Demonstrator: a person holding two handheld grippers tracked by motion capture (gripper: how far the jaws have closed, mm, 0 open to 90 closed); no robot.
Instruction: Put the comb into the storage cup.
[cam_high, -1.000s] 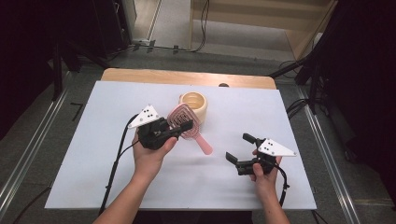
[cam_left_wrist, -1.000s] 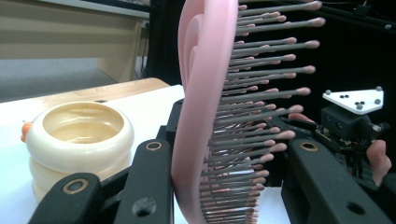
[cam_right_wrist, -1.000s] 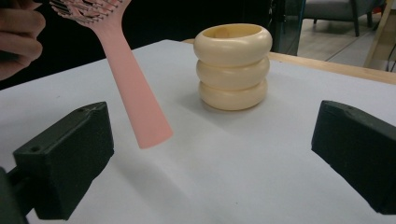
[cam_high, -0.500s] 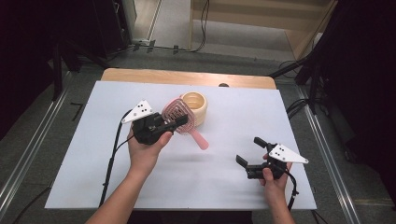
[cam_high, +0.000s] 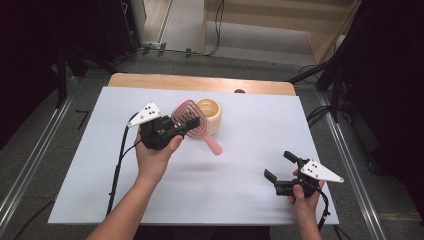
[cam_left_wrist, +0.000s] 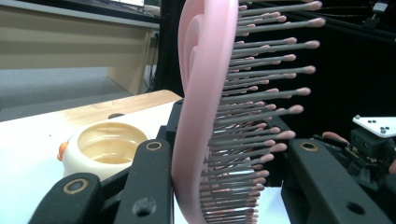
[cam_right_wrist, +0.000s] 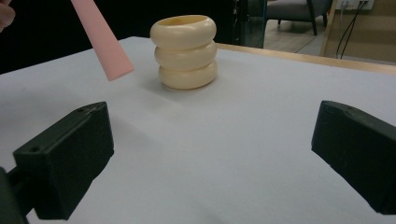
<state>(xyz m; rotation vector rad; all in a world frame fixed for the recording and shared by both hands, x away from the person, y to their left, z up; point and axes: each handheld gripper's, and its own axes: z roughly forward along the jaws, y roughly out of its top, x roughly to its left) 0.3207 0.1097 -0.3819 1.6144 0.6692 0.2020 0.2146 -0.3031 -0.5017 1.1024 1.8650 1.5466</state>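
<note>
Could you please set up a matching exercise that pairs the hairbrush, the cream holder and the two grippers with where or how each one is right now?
Things:
1. pink hairbrush
2. cream ringed holder
3. left gripper
4. right gripper

States:
A. jaws open, nothing between them
B. stands upright on the white table
C. lifted off the table, handle slanting down
D. jaws shut on the brush head

Pairs: 1-C, 2-B, 3-D, 4-A
</note>
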